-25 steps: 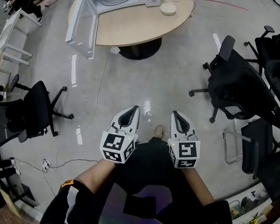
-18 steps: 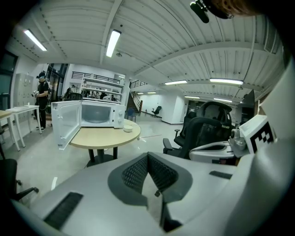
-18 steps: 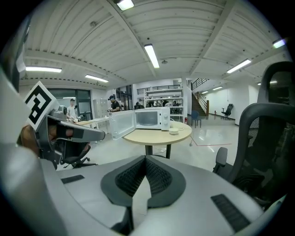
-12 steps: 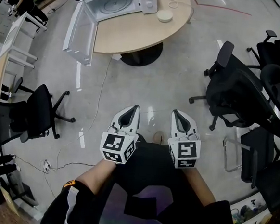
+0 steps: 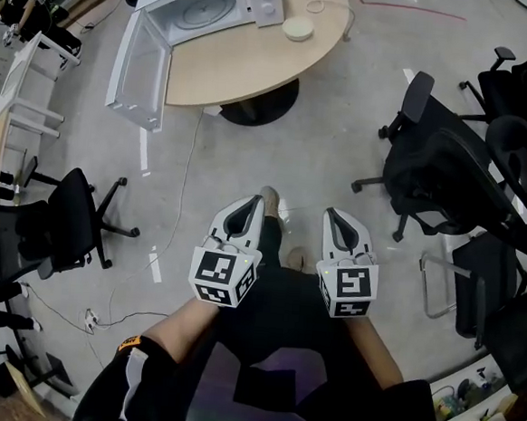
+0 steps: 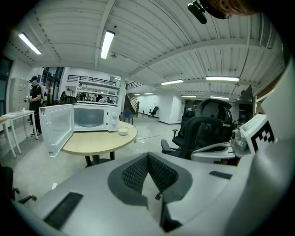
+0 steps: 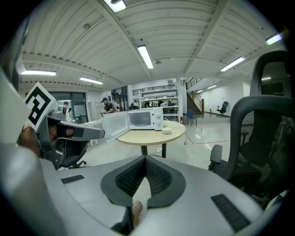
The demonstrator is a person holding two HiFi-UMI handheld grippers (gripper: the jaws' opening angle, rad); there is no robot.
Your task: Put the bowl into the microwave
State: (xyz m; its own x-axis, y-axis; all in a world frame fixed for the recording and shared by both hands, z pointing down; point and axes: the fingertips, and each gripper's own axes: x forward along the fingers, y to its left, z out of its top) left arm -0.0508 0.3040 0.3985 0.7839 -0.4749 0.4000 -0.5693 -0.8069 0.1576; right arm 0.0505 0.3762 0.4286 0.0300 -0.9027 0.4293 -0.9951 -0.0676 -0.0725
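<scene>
Left gripper point(image 5: 248, 205) and right gripper point(image 5: 332, 215): jaws together, empty. Bowl point(image 5: 298, 29) beside open microwave point(image 5: 212, 1) on table point(image 5: 248, 63); office chairs point(image 5: 448, 174) crowd the right.

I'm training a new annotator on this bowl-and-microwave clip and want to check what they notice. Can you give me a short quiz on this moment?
1. True or false: the door of the microwave stands open.
2. Where is the bowl? A) inside the microwave B) on the round table, beside the microwave C) on the floor
3. Fill in: the left gripper and the right gripper both have their jaws ____, with nothing between them.
Key: 1 true; 2 B; 3 together.
</scene>
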